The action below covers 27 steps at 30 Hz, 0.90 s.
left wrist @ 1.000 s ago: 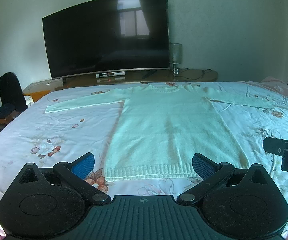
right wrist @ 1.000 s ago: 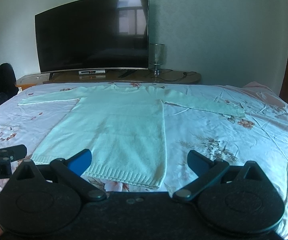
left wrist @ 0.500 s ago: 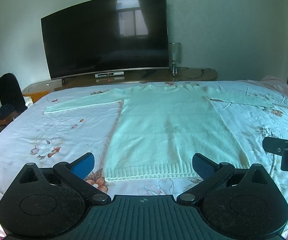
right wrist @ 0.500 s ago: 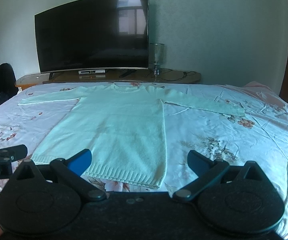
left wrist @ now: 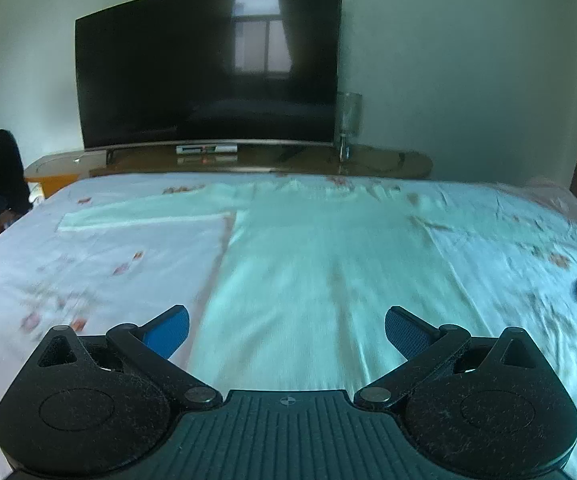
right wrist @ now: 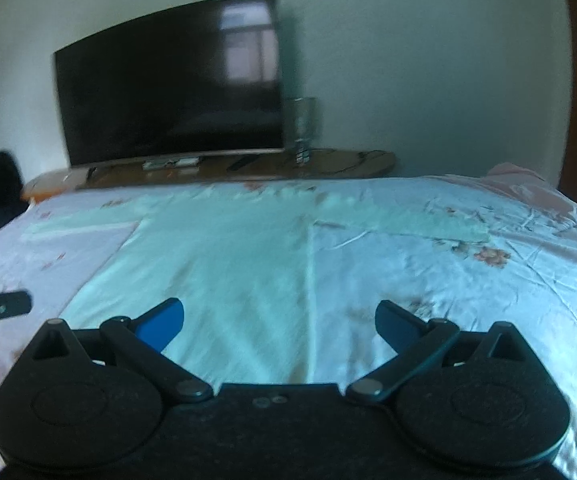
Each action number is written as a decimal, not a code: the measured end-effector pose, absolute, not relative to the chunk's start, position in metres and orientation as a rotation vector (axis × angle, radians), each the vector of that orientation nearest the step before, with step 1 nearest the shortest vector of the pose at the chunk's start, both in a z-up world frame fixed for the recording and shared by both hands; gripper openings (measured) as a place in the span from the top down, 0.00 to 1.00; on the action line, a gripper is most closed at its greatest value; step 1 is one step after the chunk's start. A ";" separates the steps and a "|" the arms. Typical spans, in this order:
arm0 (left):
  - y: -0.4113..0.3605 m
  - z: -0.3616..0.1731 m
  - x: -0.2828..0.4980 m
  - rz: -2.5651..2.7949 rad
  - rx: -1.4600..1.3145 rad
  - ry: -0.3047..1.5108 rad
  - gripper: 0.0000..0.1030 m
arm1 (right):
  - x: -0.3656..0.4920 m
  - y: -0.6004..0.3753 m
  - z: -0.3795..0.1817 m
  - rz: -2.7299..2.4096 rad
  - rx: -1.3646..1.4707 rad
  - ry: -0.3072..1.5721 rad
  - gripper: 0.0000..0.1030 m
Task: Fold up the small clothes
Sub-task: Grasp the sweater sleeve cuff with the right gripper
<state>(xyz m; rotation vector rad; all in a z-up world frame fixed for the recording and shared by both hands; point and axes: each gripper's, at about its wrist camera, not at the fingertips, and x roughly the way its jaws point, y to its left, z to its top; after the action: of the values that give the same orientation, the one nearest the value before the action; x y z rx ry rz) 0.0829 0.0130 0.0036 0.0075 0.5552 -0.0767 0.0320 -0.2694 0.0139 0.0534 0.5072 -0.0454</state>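
A pale mint long-sleeved sweater (left wrist: 312, 264) lies flat on the floral bedsheet (left wrist: 88, 264), neck toward the TV, both sleeves spread out. It also shows in the right wrist view (right wrist: 224, 264). My left gripper (left wrist: 287, 330) is open and empty, low over the sweater's lower left part. My right gripper (right wrist: 279, 322) is open and empty over the sweater's lower right edge. The sweater's hem is hidden behind both grippers. Both views are blurred by motion.
A large dark TV (left wrist: 208, 68) stands on a low wooden stand (left wrist: 228, 160) beyond the bed, with a glass vase (left wrist: 348, 120) beside it. A black bag (left wrist: 0, 176) sits at far left. The right sleeve (right wrist: 420, 220) reaches toward the pink bed corner (right wrist: 520, 180).
Both grippers have moved forward over the sweater, so the hem has passed out of sight beneath them. The jaws stay open.
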 end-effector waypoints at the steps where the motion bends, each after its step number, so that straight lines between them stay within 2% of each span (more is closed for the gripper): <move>1: 0.012 0.000 0.099 -0.067 0.019 0.548 0.00 | 0.041 -0.281 0.015 -0.062 0.077 0.495 0.01; 7: 0.023 -0.038 0.215 -0.009 0.028 0.594 0.00 | 0.118 -0.367 0.003 -0.172 0.249 0.477 0.03; 13: 0.028 -0.063 0.308 0.084 0.051 0.608 0.00 | 0.197 -0.448 -0.035 -0.290 0.393 0.455 0.06; 14: 0.027 -0.067 0.317 0.090 0.057 0.606 0.00 | 0.212 -0.461 -0.043 -0.301 0.408 0.460 0.13; 15: 0.025 -0.069 0.326 0.090 0.058 0.606 0.00 | 0.226 -0.473 -0.052 -0.309 0.430 0.464 0.39; 16: 0.024 -0.072 0.336 0.084 0.057 0.613 0.00 | 0.240 -0.487 -0.061 -0.319 0.466 0.473 0.58; 17: 0.022 -0.076 0.346 0.084 0.053 0.613 0.00 | 0.255 -0.503 -0.072 -0.334 0.515 0.492 0.73; 18: 0.022 -0.079 0.352 0.082 0.046 0.605 0.00 | 0.267 -0.518 -0.083 -0.356 0.571 0.496 0.65; 22: 0.022 -0.090 0.381 0.047 -0.015 0.606 0.00 | 0.282 -0.571 -0.122 -0.448 0.818 0.442 0.51; 27: 0.020 -0.101 0.409 0.009 -0.063 0.627 0.00 | 0.292 -0.602 -0.147 -0.471 0.933 0.356 0.50</move>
<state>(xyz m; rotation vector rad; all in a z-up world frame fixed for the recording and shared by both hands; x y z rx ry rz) 0.4086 0.0198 -0.1012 -0.0632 0.6267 0.0085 0.2922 -0.6024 -0.1465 0.9331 0.3560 -0.4711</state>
